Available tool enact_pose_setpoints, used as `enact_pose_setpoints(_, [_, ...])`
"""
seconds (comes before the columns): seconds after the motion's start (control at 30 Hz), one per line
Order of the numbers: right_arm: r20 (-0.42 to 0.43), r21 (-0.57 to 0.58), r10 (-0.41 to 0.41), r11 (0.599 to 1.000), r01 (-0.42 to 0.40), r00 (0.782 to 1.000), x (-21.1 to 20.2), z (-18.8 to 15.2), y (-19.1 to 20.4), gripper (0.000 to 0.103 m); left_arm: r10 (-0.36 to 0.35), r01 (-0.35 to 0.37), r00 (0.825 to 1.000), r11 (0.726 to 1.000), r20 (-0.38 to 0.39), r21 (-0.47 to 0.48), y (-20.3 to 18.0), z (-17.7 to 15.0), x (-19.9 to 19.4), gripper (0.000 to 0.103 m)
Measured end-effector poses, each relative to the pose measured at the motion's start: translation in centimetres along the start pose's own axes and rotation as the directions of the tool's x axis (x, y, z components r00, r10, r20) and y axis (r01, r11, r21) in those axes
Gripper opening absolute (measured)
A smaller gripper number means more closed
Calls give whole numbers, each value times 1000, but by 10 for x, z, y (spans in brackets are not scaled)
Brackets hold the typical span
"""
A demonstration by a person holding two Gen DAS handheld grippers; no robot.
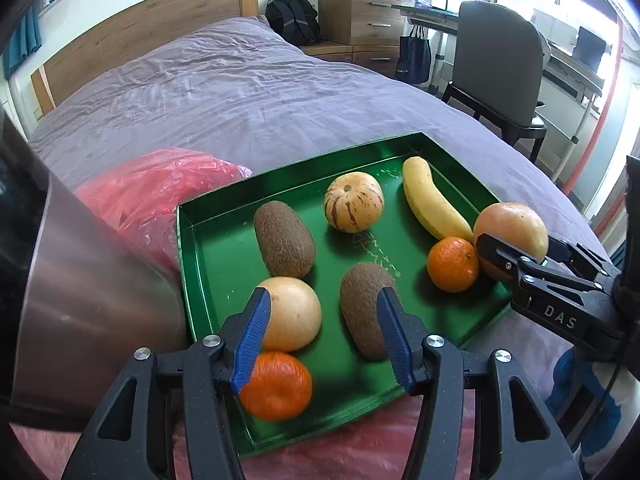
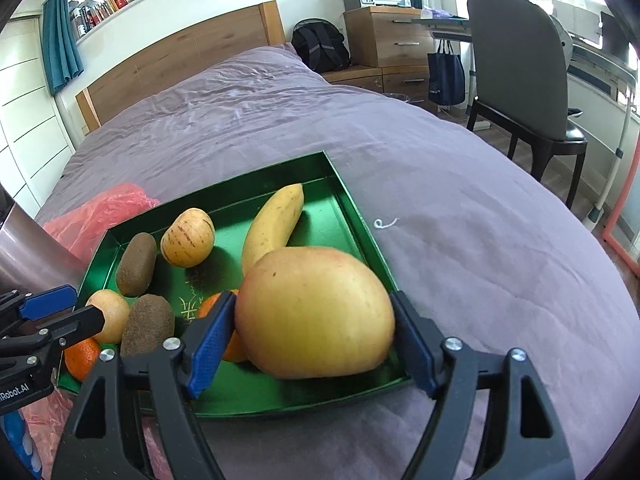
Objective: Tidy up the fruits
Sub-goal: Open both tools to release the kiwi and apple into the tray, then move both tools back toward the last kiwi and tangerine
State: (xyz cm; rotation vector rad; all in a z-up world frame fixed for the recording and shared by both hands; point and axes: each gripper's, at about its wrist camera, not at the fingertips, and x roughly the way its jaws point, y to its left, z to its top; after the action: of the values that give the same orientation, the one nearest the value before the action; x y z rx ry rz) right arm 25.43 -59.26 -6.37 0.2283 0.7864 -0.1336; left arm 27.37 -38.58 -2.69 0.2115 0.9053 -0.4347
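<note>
Over the green tray (image 1: 208,240) on the bed (image 1: 224,92), my left gripper (image 1: 324,336) hung with its blue pads spread wide and nothing between them; below it lay a pale apple (image 1: 292,314), a tangerine (image 1: 276,386) and a kiwi (image 1: 370,310). Further off I saw a second kiwi (image 1: 284,240), a striped melon (image 1: 354,202), a banana (image 1: 434,204) and another tangerine (image 1: 452,264), with the right gripper (image 1: 516,254) reaching in from the right around a large apple (image 1: 510,232) at the tray's right edge. From the right wrist, that gripper (image 2: 308,340) framed the large apple (image 2: 316,312) closely on both sides, though I could not tell whether the pads were truly pinching it or only flanking it. I judged the step to be setting this apple into the tray: better to keep it low, clear of the tangerine (image 2: 212,304) beside it, and ease the pads apart only once it rested flat. Its long axis ran roughly across the jaws, left to right, while the banana (image 2: 272,224) pointed away toward the tray's far corner.
</note>
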Motion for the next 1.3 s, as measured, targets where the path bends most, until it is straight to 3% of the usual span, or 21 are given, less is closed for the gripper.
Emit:
enact_pose_setpoints(0.2, [-1,-10,-23,1000,23,1000,-20,-5,1,103,-15,15,1000,1000,9,21,-6,-12,-30,50])
enact_pose_setpoints(0.5, [27,-43,-23,999,24,999,-77,-12,17,103,-37,37,999,999,32,22,-1,-48,-86,59])
enact_pose_setpoints(1.0, [-39,-115,24,993,-29,999,-144,-75,78,103,56,-56,998,996,-1,-75,59,-137,-143,66])
enact_pose_setpoints(1.3, [-98,-222,101,967,-121,990,-166,-121,154,103,127,-127,992,975,-12,-184,123,-196,-169,70])
